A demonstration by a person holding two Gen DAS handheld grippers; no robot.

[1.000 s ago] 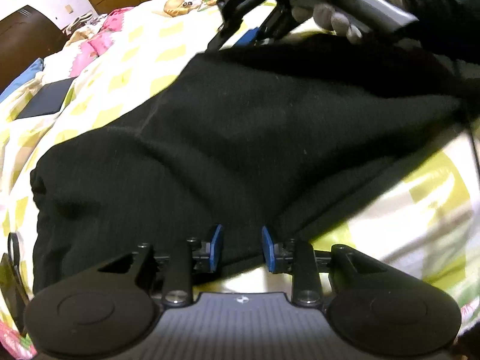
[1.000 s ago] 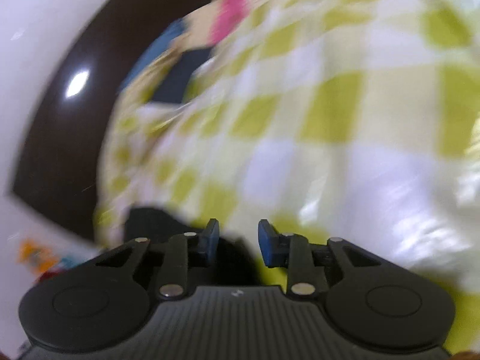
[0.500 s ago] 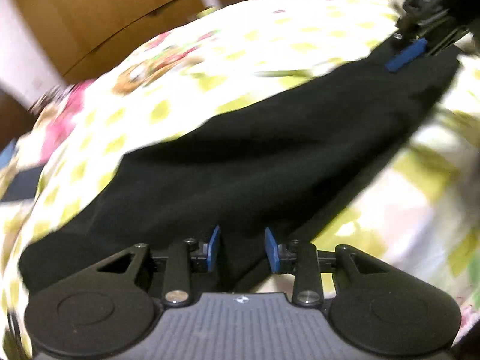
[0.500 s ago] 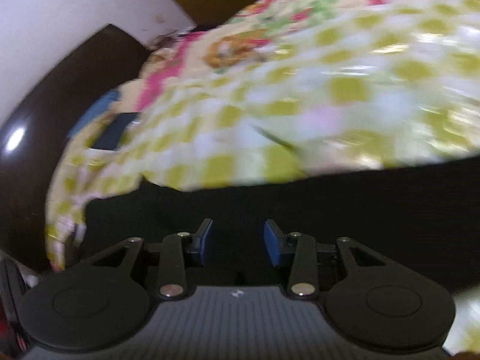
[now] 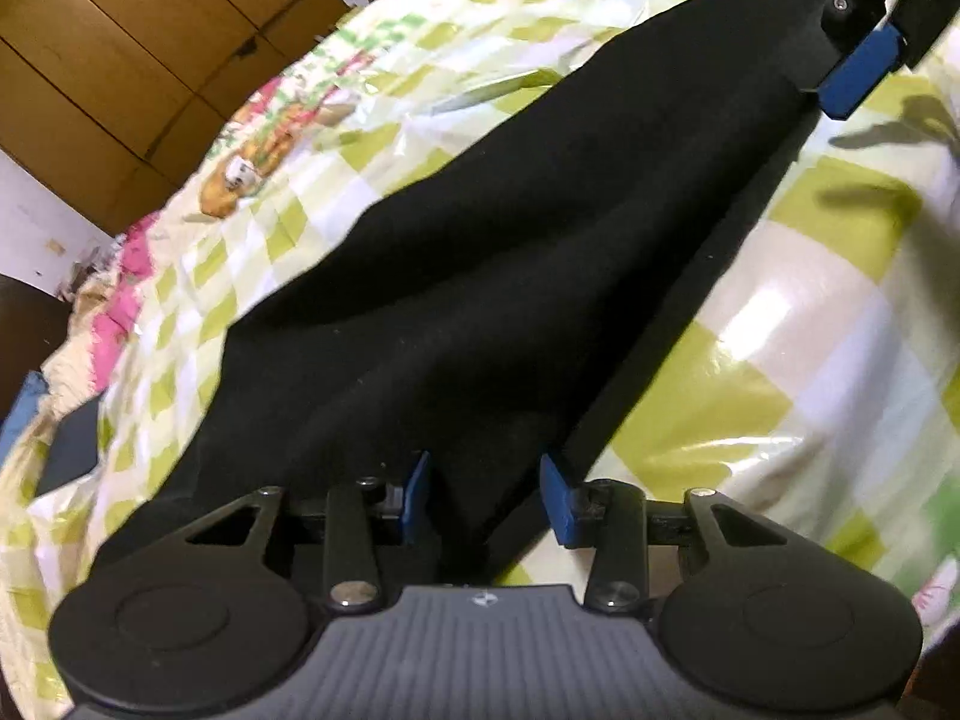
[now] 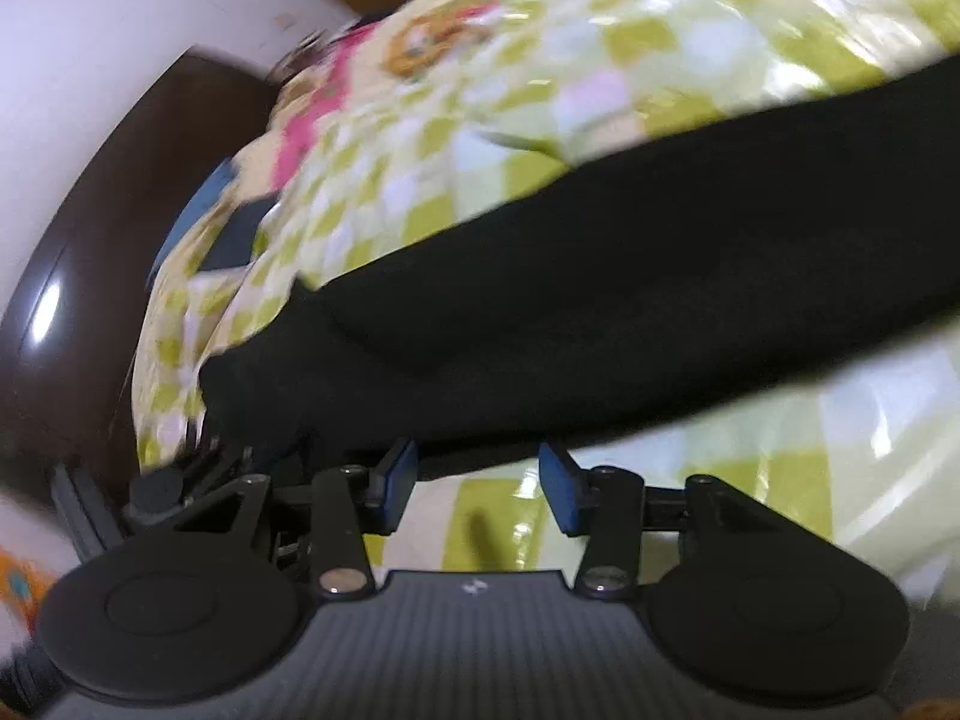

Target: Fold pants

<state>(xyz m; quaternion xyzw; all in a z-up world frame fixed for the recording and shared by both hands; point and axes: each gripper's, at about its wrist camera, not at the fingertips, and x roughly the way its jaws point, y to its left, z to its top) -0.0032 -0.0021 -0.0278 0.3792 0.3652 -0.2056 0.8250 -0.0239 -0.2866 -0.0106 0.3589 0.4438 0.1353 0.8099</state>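
Observation:
The black pants [image 5: 510,276] lie in a long band on the checked bedsheet [image 5: 810,330], running from lower left to upper right in the left wrist view. My left gripper [image 5: 485,498] is at their near end. Its jaws stand apart with a fold of black cloth lying loosely between the pads. At the far end, top right, a blue pad [image 5: 858,75] of the right gripper rests by the pants' edge. In the right wrist view the pants [image 6: 600,312] cross the middle. My right gripper [image 6: 477,486] is opening, with only sheet between its pads and the cloth edge just beyond the tips.
Wooden cupboard doors [image 5: 120,60] stand beyond the bed. A dark brown headboard [image 6: 78,300] curves along the left. A flat dark object [image 5: 72,444] lies on the sheet near the left edge. Blurred black hardware [image 6: 174,486] shows at the pants' left end.
The right gripper swept from the middle of the pants out to their far end. The pants now lie drawn out as a long band. Both grippers' jaws have widened, and both views have rolled.

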